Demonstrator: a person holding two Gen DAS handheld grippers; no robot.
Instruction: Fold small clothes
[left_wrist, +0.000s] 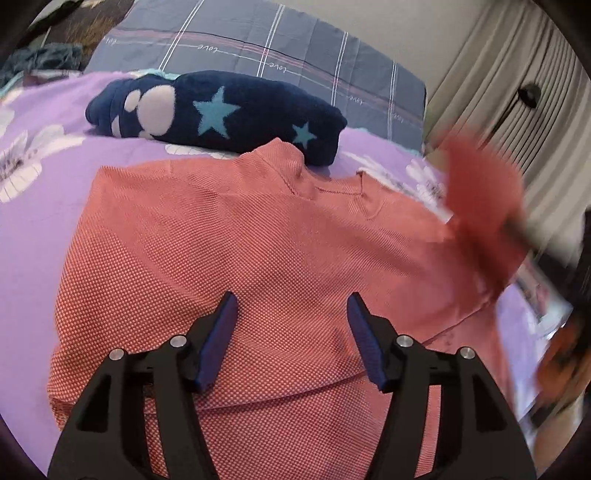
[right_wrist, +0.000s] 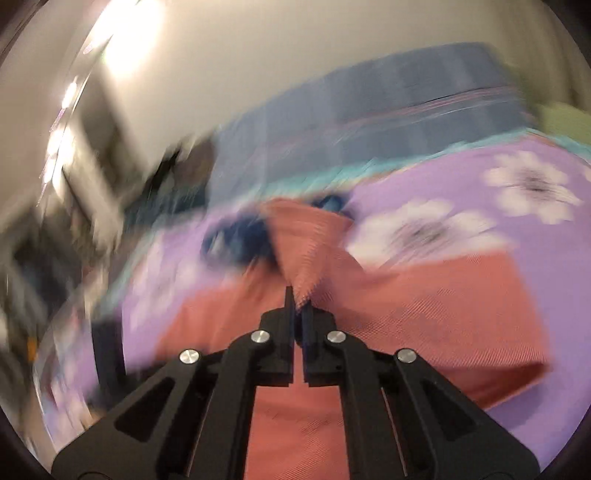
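Coral knit shirt (left_wrist: 229, 258) lies flat on the bed, collar at the far end, bottom hem doubled over near us, right sleeve (right_wrist: 306, 240) lifted, blurred.

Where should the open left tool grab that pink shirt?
Probably at the shirt's free left edge near the shoulder, coming in from the left. That side lies flat and unfolded on the bed, while the right tool already grips the other sleeve.

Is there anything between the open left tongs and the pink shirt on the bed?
Nothing visible. The left tongs hover open directly over the pink shirt; the navy star blanket lies beyond its collar, out of the way.
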